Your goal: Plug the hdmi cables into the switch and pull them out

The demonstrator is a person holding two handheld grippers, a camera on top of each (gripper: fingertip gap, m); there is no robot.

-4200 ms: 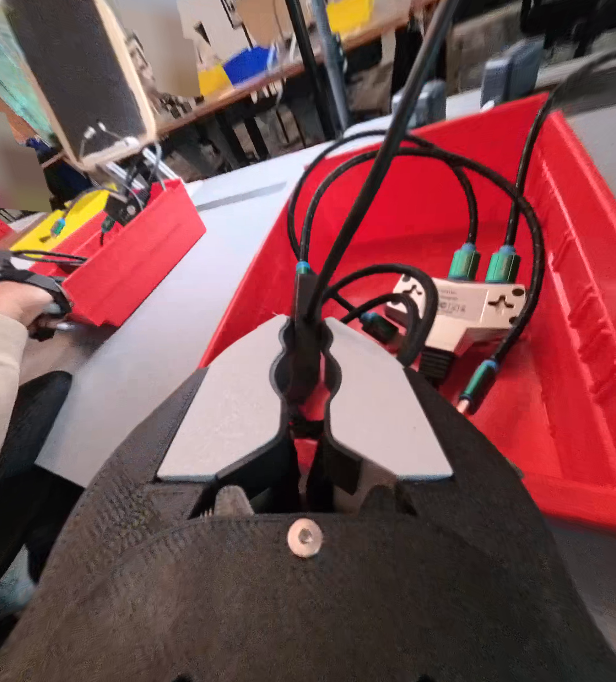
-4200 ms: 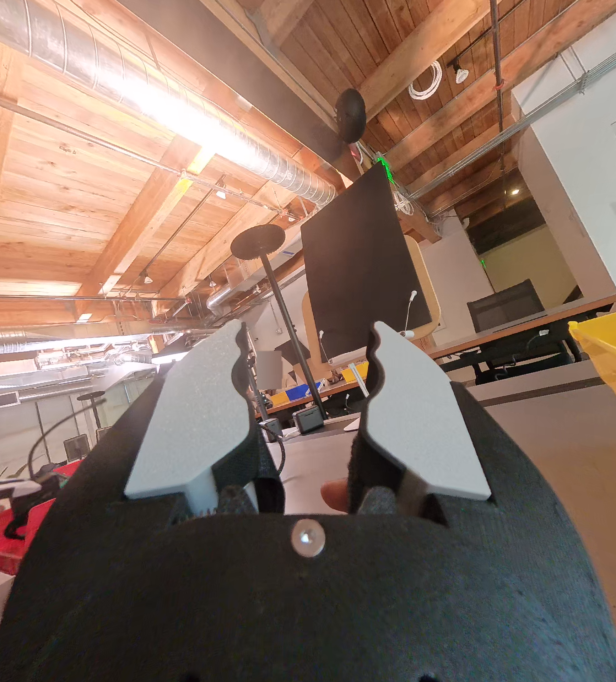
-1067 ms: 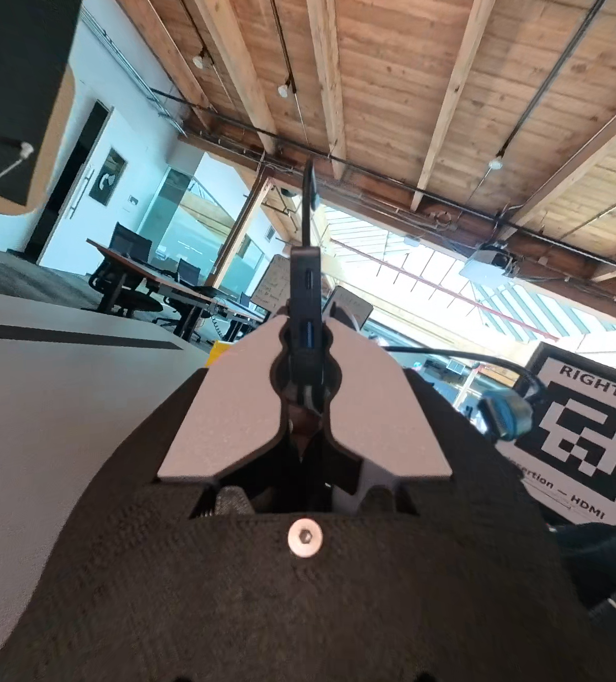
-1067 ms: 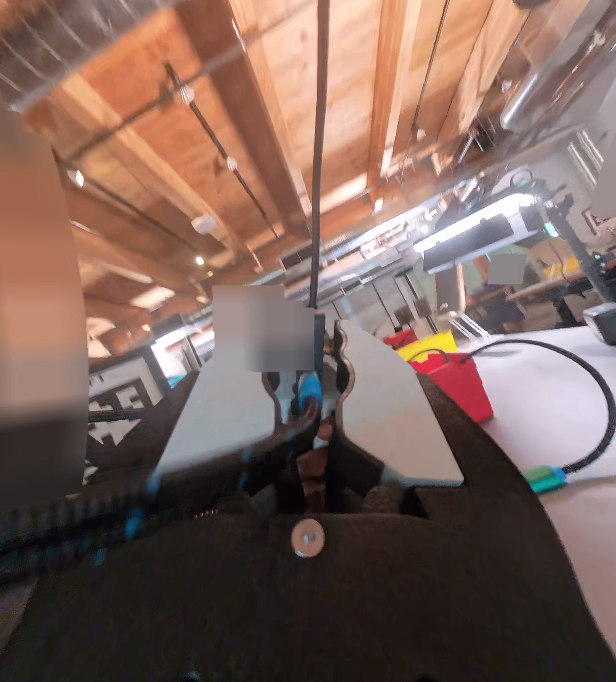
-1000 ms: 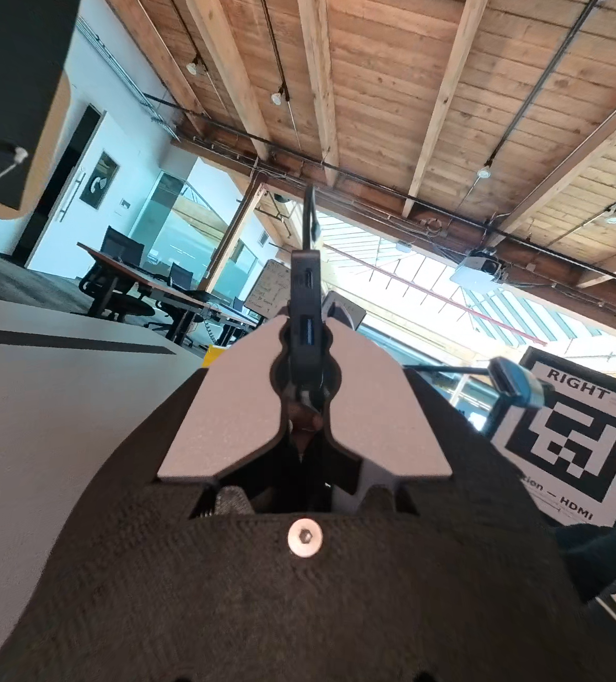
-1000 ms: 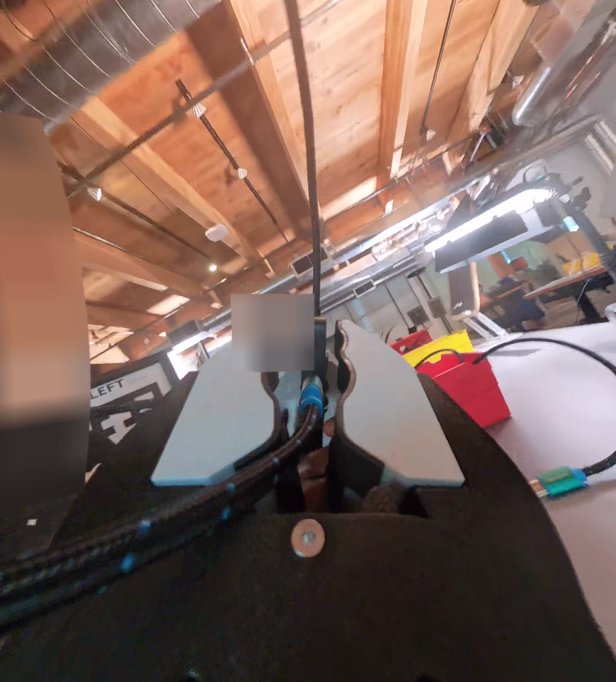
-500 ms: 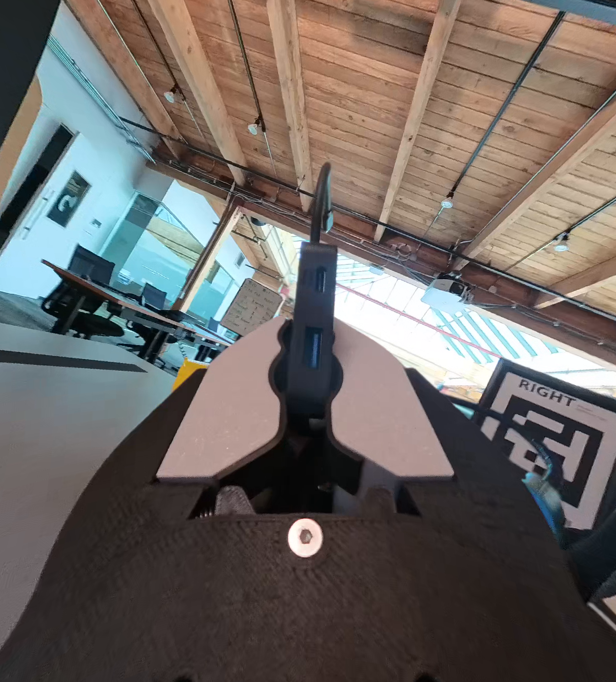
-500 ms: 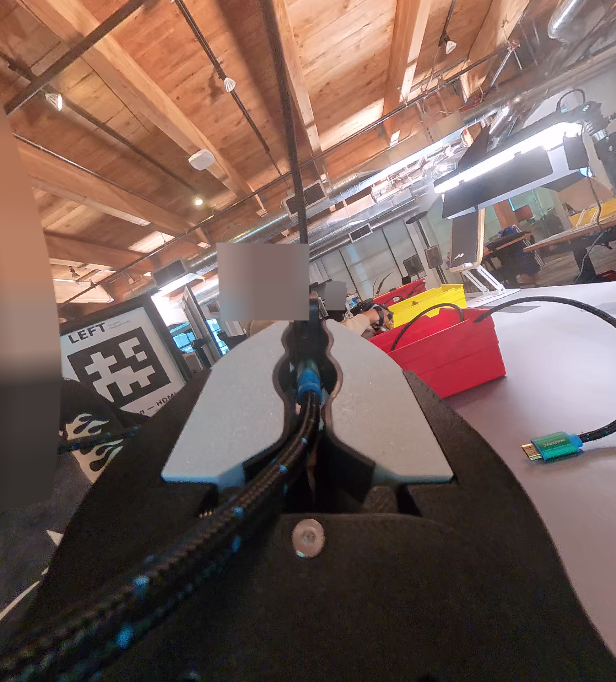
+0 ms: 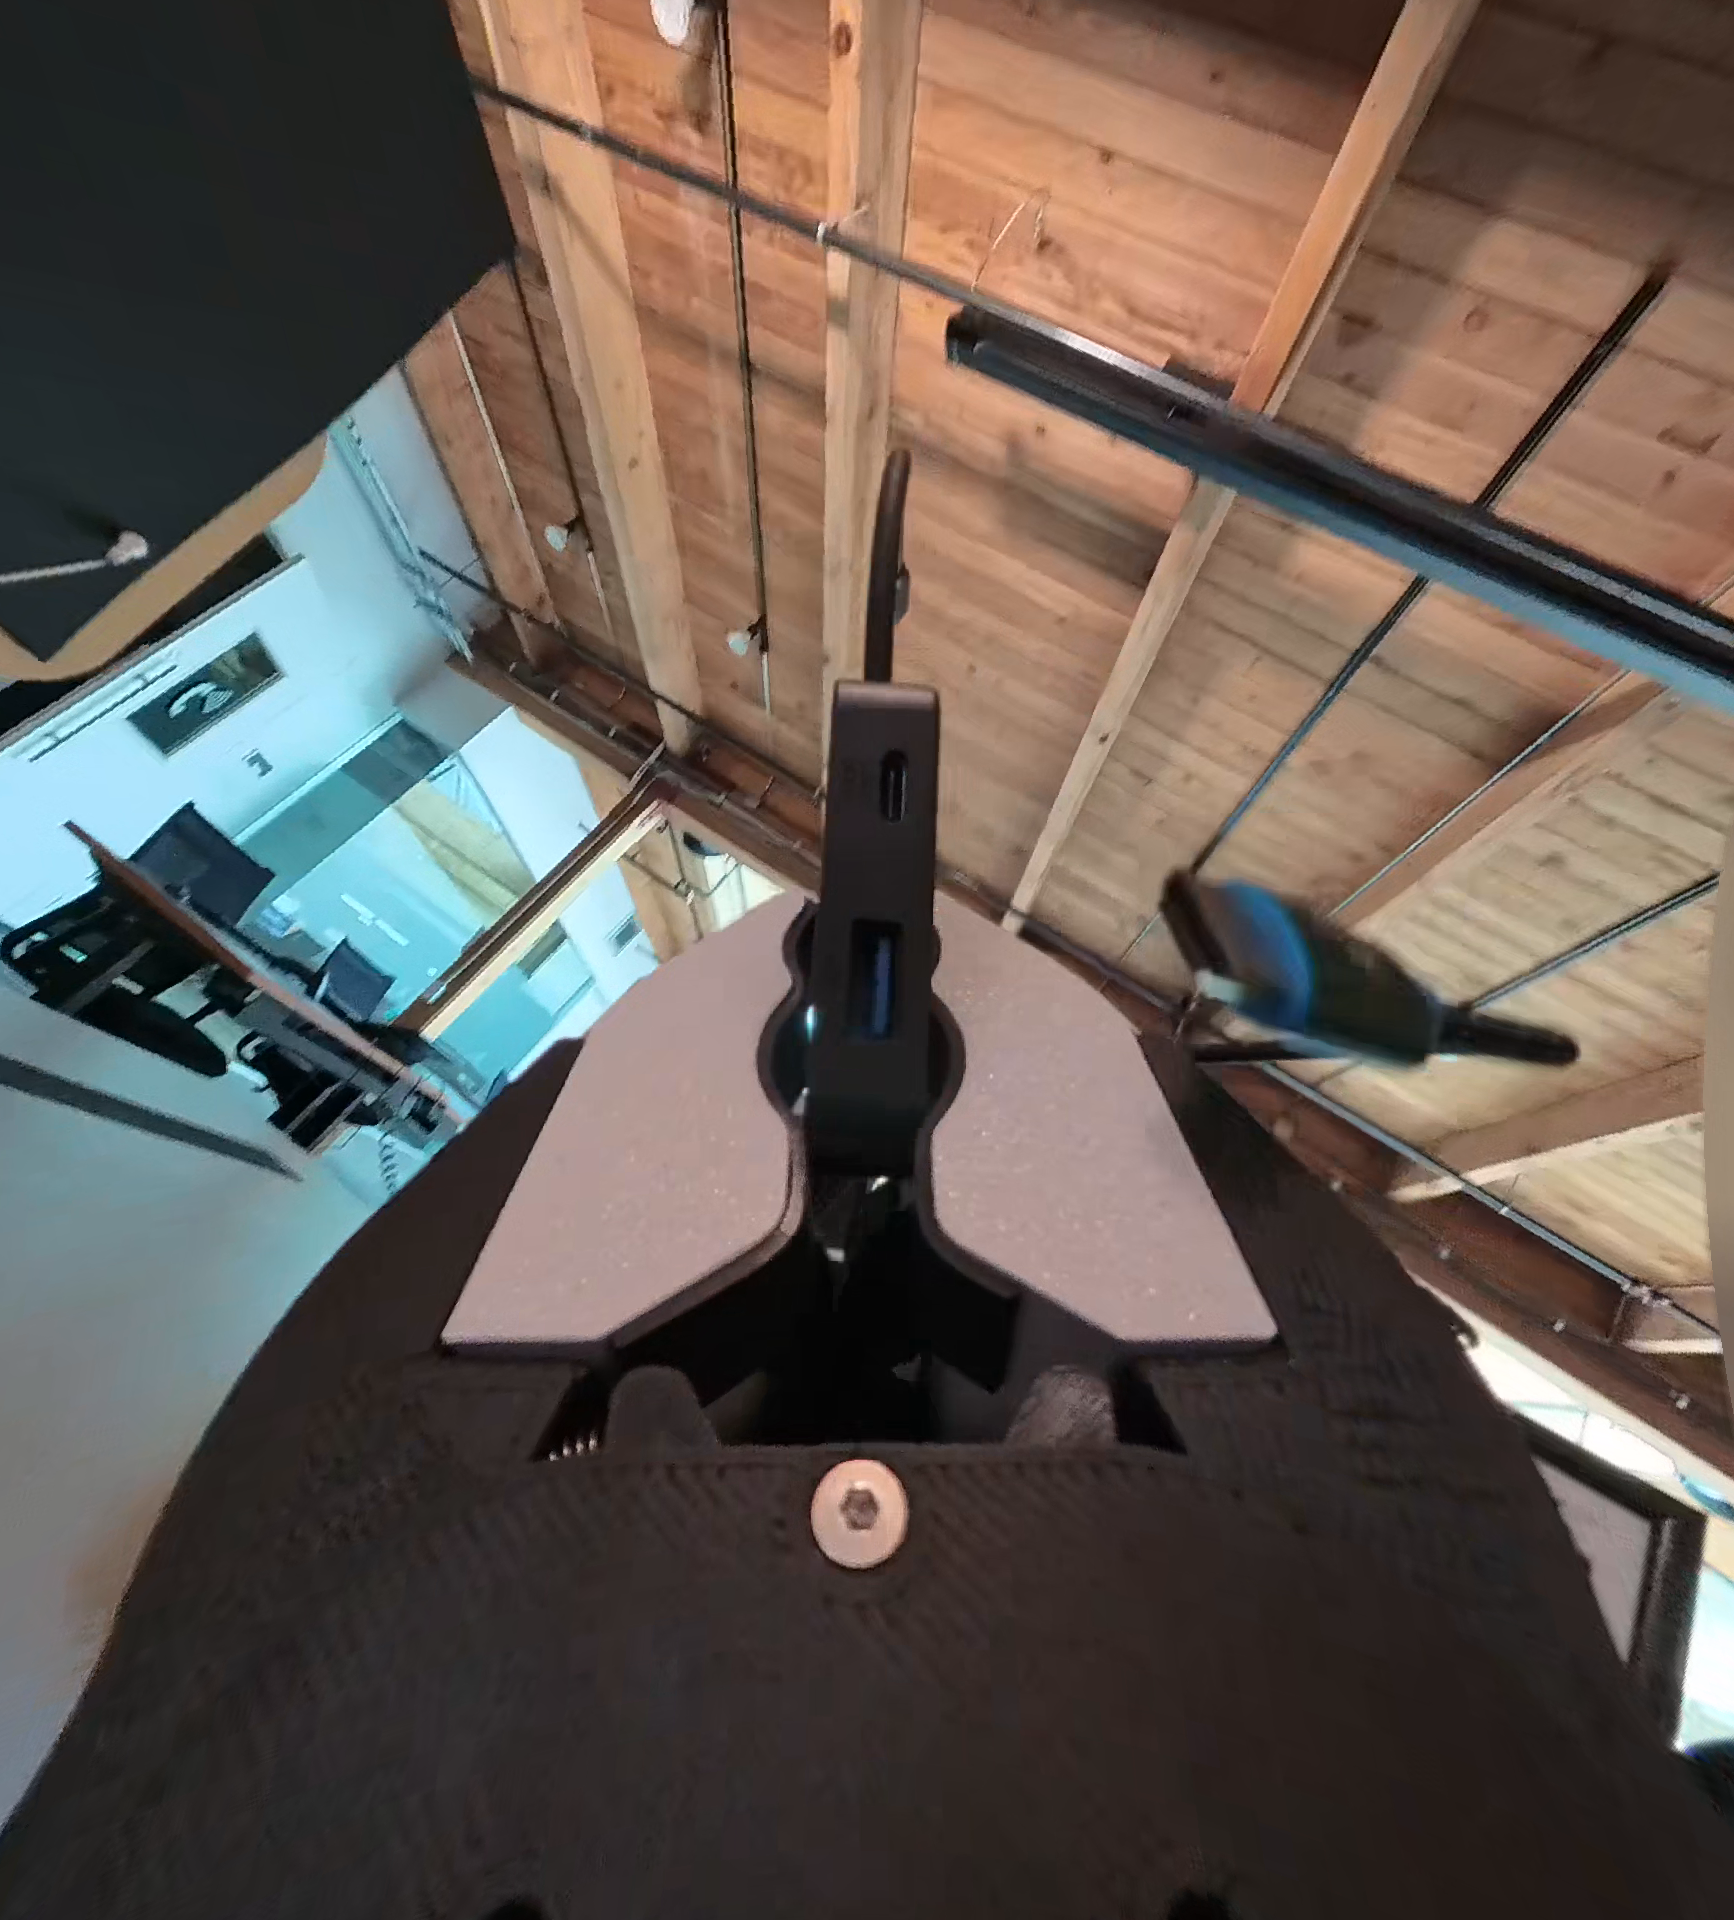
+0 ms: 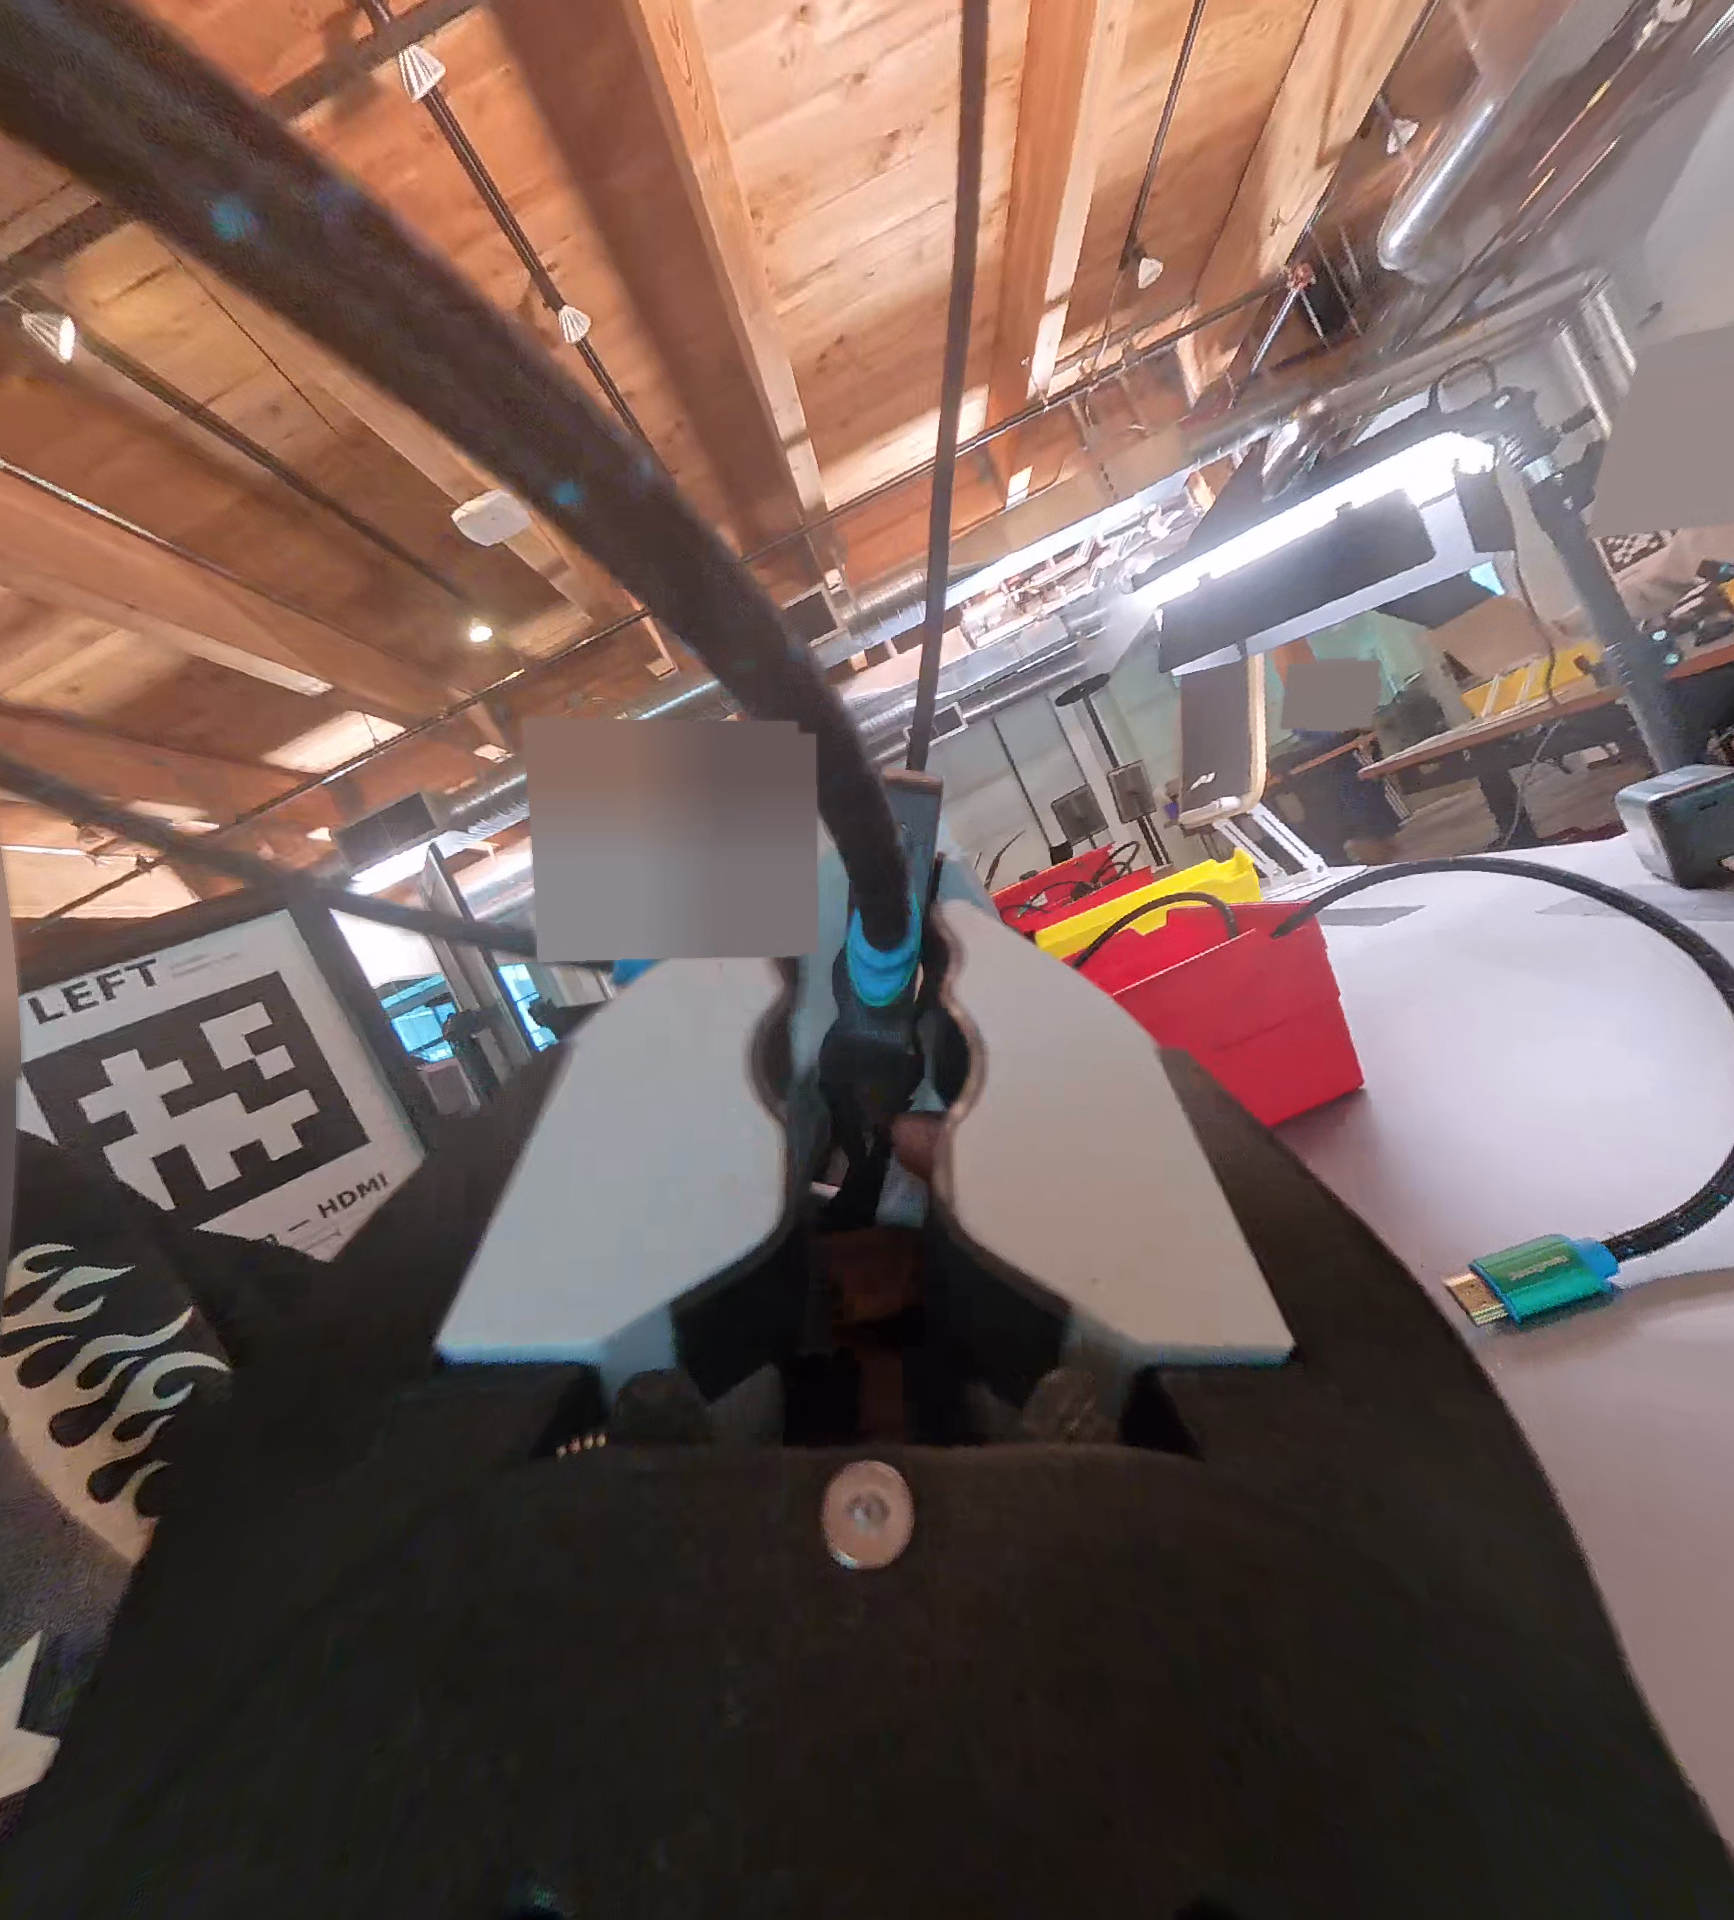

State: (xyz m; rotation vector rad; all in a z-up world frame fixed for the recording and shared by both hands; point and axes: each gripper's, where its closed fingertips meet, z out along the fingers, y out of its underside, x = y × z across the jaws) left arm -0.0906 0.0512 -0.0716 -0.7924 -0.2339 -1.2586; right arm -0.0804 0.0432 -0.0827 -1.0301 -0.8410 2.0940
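Left tongs [image 9: 868, 1029] are clamped on the slim black switch box [image 9: 878, 883], held upright in the air with its port edge facing our camera; a thin black lead [image 9: 889, 561] runs off its top. Right tongs [image 10: 863, 1029] are pinched on the blue-collared black HDMI plug [image 10: 878, 961], its thick braided black cable [image 10: 406, 301] arcing up and away. In the left view that same plug [image 9: 1299, 982] hangs off to the right of the switch, apart from it, blurred, tip pointing towards it.

We judge the step as lining up the plug for insertion. To do it well we keep the switch dead steady, square the plug to whichever port takes it, then push straight along the plug axis, no twisting. The stiff braid may tug the plug sideways, so give it slack.

A second cable with a green plug [image 10: 1533, 1278] lies near the right edge of the grey worktop [image 10: 1569, 1507], unused.
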